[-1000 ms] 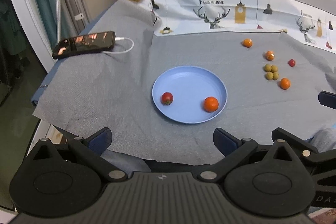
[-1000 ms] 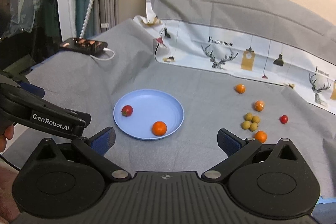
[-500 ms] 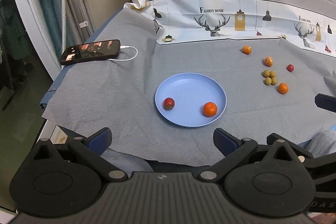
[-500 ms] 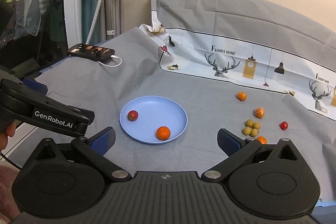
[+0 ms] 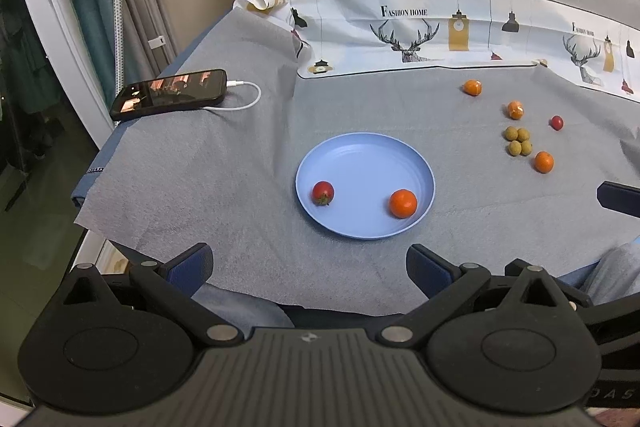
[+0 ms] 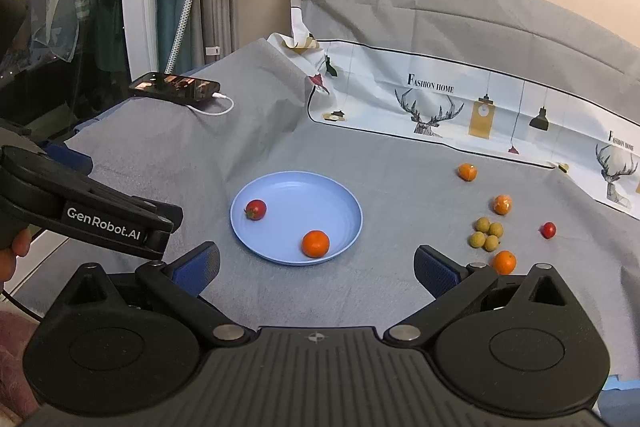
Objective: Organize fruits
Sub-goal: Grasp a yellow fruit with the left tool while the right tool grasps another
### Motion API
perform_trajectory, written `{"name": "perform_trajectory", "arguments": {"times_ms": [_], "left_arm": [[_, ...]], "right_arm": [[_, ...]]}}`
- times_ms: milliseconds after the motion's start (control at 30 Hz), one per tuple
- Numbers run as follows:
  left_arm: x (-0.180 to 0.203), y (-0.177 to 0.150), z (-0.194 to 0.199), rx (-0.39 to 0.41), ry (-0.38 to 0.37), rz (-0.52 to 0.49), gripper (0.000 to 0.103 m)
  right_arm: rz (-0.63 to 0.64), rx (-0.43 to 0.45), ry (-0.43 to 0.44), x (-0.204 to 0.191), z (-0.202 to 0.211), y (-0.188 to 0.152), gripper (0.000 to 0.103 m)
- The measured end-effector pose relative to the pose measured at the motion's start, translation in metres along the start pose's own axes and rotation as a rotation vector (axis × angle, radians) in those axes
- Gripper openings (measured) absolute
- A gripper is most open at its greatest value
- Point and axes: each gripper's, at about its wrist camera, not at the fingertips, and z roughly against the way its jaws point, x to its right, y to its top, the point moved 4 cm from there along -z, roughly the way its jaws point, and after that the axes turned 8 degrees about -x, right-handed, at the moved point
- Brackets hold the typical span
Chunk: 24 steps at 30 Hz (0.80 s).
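Note:
A blue plate (image 5: 360,155) (image 6: 296,187) sits mid-table on grey cloth, holding a red tomato (image 5: 322,192) (image 6: 255,209) and an orange (image 5: 403,203) (image 6: 315,243). To its right lie three oranges (image 5: 543,161) (image 6: 503,261), a cluster of small yellow-green fruits (image 5: 518,140) (image 6: 486,233) and a red tomato (image 5: 556,122) (image 6: 548,229). My left gripper (image 5: 310,267) is open and empty, held back at the table's near edge. My right gripper (image 6: 316,269) is open and empty, above the cloth in front of the plate.
A phone (image 5: 170,93) (image 6: 175,86) on a white charging cable lies at the far left of the table. A printed cloth (image 5: 440,31) rises against the back. The table's left edge (image 5: 86,187) drops to the floor. The left gripper's body (image 6: 88,215) shows at left.
Both grippers have drawn back and tilted up a little, so the plate and fruits sit farther off in view. Both stay open. No fruit has moved.

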Motion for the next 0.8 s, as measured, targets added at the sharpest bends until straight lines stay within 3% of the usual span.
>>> {"name": "perform_trajectory", "arguments": {"times_ms": [500, 800], "left_arm": [[0.011, 0.012, -0.029, -0.074, 0.027, -0.022, 0.103], [0.027, 0.03, -0.059, -0.149, 0.032, -0.036, 0.103]], "right_arm": [[-0.091, -0.064, 0.019, 0.026, -0.029, -0.008, 0.102], [-0.246, -0.103, -0.065, 0.086, -0.076, -0.022, 0.102]]}}
